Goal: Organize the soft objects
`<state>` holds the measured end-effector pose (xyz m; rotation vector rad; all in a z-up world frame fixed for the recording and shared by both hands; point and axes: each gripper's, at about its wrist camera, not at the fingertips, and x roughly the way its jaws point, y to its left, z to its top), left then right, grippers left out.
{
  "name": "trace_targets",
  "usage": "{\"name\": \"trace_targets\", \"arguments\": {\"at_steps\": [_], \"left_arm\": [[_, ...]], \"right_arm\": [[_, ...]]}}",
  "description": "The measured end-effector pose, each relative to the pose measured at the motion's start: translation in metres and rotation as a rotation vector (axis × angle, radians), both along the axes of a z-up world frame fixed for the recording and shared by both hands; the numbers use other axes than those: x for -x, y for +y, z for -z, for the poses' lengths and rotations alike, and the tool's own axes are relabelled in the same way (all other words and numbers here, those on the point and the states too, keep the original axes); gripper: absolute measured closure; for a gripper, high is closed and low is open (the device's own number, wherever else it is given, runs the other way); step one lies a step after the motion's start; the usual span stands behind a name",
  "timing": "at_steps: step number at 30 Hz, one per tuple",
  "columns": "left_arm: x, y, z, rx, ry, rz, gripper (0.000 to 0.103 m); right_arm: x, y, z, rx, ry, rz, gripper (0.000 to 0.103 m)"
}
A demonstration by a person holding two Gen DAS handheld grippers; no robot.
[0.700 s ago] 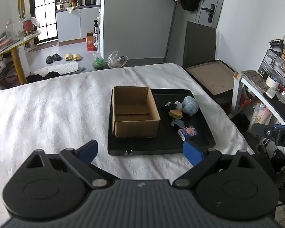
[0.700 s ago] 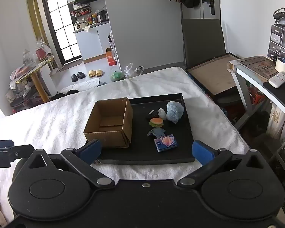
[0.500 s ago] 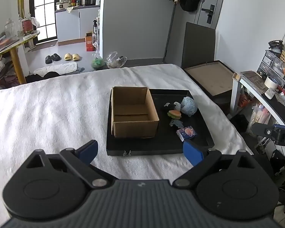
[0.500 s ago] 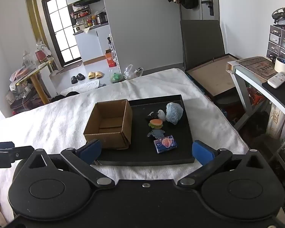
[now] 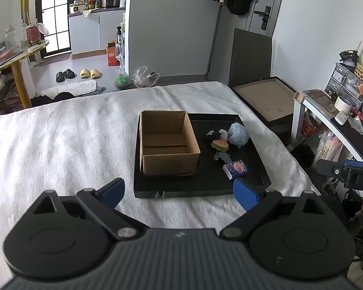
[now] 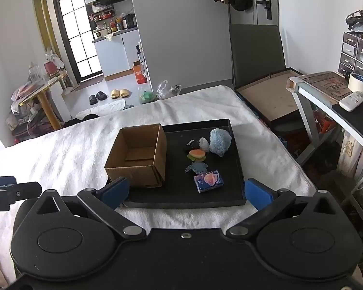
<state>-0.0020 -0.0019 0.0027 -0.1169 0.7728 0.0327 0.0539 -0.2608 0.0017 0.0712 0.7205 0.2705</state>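
A black tray (image 5: 254, 162) (image 6: 236, 169) lies on a white blanket. On its left half stands an empty cardboard box (image 5: 168, 142) (image 6: 139, 155). To the box's right lie a fluffy blue ball (image 5: 238, 135) (image 6: 220, 142), a small black-and-white toy (image 5: 216, 134) (image 6: 198, 143), a burger toy (image 5: 220, 144) (image 6: 197, 155), a grey-blue toy (image 5: 222, 157) (image 6: 197, 168) and a blue-pink packet (image 5: 235, 168) (image 6: 208, 180). My left gripper (image 5: 179, 191) and right gripper (image 6: 186, 191) both hover open, short of the tray's near edge, with nothing between the fingers.
The white blanket (image 5: 60, 145) covers a bed that fills the left and near ground. A desk (image 6: 326, 91) with drawers, a remote and a cup stands at the right. A flat box (image 5: 266, 99) leans beyond the bed's right edge. The floor behind holds slippers and bags.
Both views have shifted slightly: the tray and box sit a little higher and farther in the frames than before. Both grippers stay open, and nothing on the tray has moved.
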Motion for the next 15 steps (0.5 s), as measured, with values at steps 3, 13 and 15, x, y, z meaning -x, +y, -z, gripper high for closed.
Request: {"name": "trace_targets", "arguments": {"at_steps": [3,13,15], "left_arm": [[0.0006,-0.0009,0.0001,0.003,0.000,-0.001,0.008],[0.0006,0.0017,0.0022,0.014,0.004,-0.003,0.008],[0.0009,0.0022,0.0025,0.015,0.003,-0.003,0.008]], "right_arm": [[0.0004,0.0006,0.0012,0.000,0.003,-0.003,0.000],[0.0025,-0.0001,0.0039,-0.005,0.015,0.005,0.000],[0.0028,-0.0007,0.0039,-0.015,0.021,0.002,0.000]]}}
